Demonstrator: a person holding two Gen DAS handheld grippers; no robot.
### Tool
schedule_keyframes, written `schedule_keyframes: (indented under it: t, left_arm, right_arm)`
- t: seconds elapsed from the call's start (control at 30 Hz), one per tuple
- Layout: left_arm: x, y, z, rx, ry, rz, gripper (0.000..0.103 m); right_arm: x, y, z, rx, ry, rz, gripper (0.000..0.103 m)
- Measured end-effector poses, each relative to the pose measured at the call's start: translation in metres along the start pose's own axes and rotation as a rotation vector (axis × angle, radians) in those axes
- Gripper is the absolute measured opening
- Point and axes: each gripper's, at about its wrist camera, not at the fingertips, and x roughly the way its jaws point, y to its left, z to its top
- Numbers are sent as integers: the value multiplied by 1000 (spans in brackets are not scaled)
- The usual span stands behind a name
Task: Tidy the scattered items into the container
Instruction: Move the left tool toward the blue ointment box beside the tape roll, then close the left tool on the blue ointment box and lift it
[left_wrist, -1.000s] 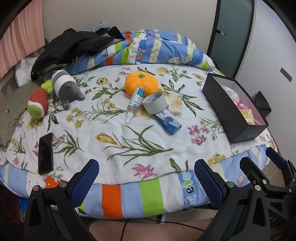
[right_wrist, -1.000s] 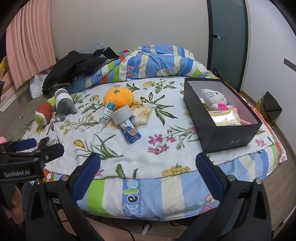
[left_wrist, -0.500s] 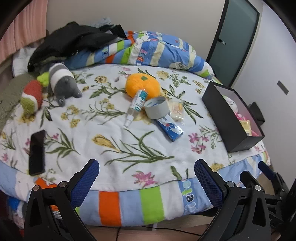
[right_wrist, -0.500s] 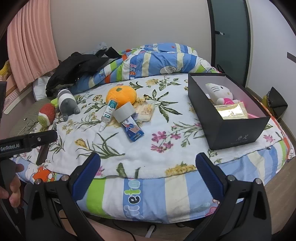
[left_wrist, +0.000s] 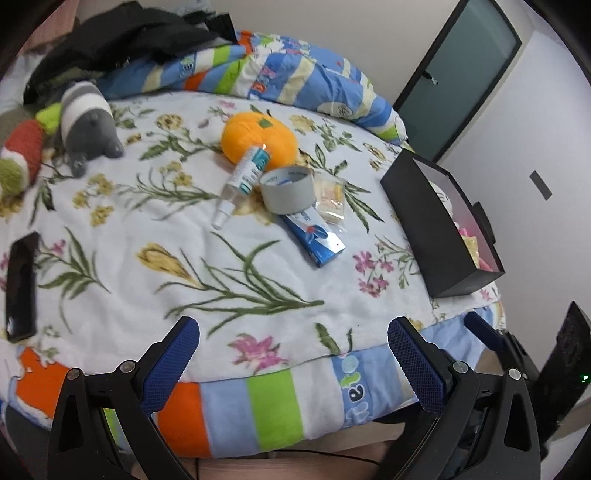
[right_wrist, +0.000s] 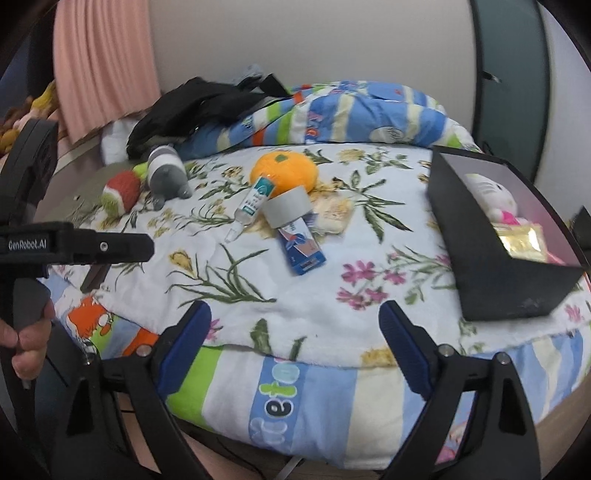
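Observation:
On the floral bedspread lie an orange plush (left_wrist: 258, 136) (right_wrist: 284, 170), a spray bottle (left_wrist: 243, 181) (right_wrist: 251, 205), a grey tape roll (left_wrist: 288, 190) (right_wrist: 286, 208), a blue toothpaste box (left_wrist: 314, 236) (right_wrist: 301, 247) and a clear snack packet (left_wrist: 332, 197) (right_wrist: 334, 214). A black box (left_wrist: 432, 229) (right_wrist: 491, 266) at the right holds a white cat plush (right_wrist: 487, 195) and a gold packet (right_wrist: 521, 240). My left gripper (left_wrist: 291, 362) and right gripper (right_wrist: 293, 339) are open and empty over the bed's front edge, well short of the items.
A grey striped plush (left_wrist: 86, 122) and a red-green plush (left_wrist: 18, 155) lie at the far left. A black phone (left_wrist: 20, 288) lies near the left edge. A striped quilt (left_wrist: 295, 81) and black clothes (left_wrist: 122, 37) are piled at the back.
Both grippers have moved closer to the bed and a little higher; the items appear larger. Nothing on the bed has moved. Both grippers stay open.

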Motion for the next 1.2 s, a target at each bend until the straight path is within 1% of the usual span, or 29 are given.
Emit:
schedule_keyframes:
  t: [0.03,0.1,0.13,0.17,0.3,0.5,0.67,0.73,0.77,0.83,0.97,1.03,1.1,1.13,1.17,1.2]
  left_arm:
    - [3,1,2,-7,4,-14,103]
    - [8,3,5,-19,7,-38,95]
    - [12,4,8,-31,12,-46,87]
    - [16,6,11,-43,22,-53,82]
    - [41,9,26,-98,73,-91,82]
    - [85,12,56,-179,130,-153,82]
    - [131,20,87,-297,206,-214,82]
    - [150,23,93,-344,255,-238,82]
    - [162,27,95,-386,288,-260,82]
    - [177,32,95,-435,320,-275,81]
    - [197,31,103,-433,330,-262,81]
    - [206,28,105,-435,334,-271,81]
    - [212,24,106,-424,341,-268,81]
    - [216,22,106,-420,345,-264,78]
    - [219,21,106,-421,351,-257,67]
    - [222,21,106,-425,360,-248,64]
  right_arm:
    - [6,1,1,-18,3,3,92]
    - [18,3,4,-53,16,7,92]
    - [24,4,6,-66,22,11,92]
    - [29,5,6,-78,30,15,92]
    - [52,4,9,-108,54,38,90]
    - [90,1,16,-186,59,34,90]
    - [122,-4,23,-252,75,22,85]
    - [135,-4,25,-283,92,13,84]
    - [141,-4,25,-305,98,4,84]
    - [149,-2,24,-344,98,-10,83]
    - [164,0,27,-388,109,1,80]
    - [172,2,28,-414,113,-1,74]
    - [177,4,28,-429,118,-4,73]
    - [182,4,28,-437,121,-7,72]
    - [183,4,28,-440,121,-6,72]
    - [185,4,28,-439,122,-5,71]
